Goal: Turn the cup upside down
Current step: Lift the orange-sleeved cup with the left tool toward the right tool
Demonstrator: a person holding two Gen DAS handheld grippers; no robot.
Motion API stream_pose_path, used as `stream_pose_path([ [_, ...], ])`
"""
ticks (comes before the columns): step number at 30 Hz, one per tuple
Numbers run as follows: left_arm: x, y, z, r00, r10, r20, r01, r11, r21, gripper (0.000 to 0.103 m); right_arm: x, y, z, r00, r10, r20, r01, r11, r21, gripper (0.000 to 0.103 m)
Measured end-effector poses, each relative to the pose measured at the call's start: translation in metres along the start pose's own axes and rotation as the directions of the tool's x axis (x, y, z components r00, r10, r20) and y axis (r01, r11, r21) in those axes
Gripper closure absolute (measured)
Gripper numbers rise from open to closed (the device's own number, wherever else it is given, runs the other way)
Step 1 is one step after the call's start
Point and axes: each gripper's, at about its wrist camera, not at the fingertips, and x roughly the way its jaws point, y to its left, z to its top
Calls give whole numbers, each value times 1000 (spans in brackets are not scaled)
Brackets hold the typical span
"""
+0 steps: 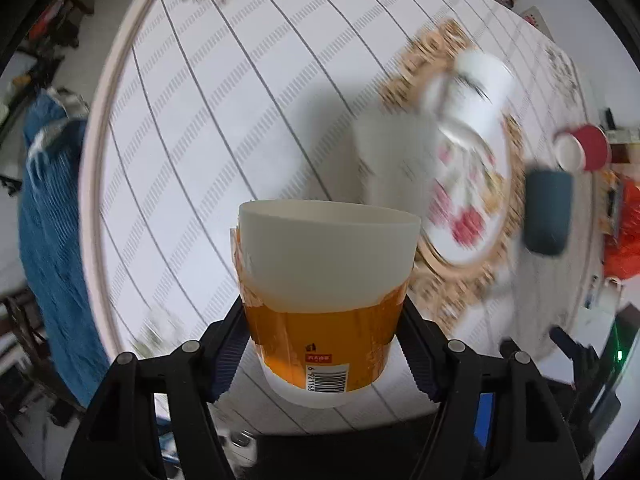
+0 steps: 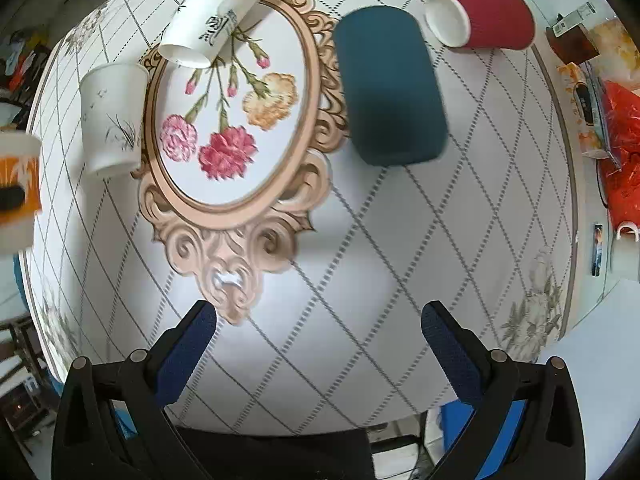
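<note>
My left gripper (image 1: 322, 336) is shut on a white paper cup with an orange label (image 1: 324, 280) and holds it above the round table (image 1: 200, 120), its wider open end pointing away from the camera. The same cup shows at the far left of the right wrist view (image 2: 18, 188). My right gripper (image 2: 318, 344) is open and empty above the table's near part. The left view is blurred by motion.
On the table stand or lie a white cup with a grass print (image 2: 112, 120), a white cup with writing lying on its side (image 2: 208, 16), a dark teal cup (image 2: 388, 88) and a red cup on its side (image 2: 484, 16). Orange bags and boxes (image 2: 616, 140) lie at the right.
</note>
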Motion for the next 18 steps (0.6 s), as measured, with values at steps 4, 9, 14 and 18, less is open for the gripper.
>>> stream_pose_path([
  [4, 16, -42, -45, 999, -41, -15, 41, 999, -16, 35, -6, -23, -18, 1000, -10, 12, 11, 1000, -20, 0],
  [9, 48, -85, -74, 993, -98, -69, 96, 995, -41, 35, 0, -55, -38, 999, -35, 5, 35, 999, -32, 0],
  [14, 76, -115, -82, 991, -104, -82, 99, 993, -61, 35, 10, -78, -53, 998, -59, -7, 59, 998, -33, 0],
  [18, 88, -130, -84, 994, -89, -71, 84, 994, -65, 35, 20, -102, -65, 998, -67, -17, 67, 997, -31, 0],
])
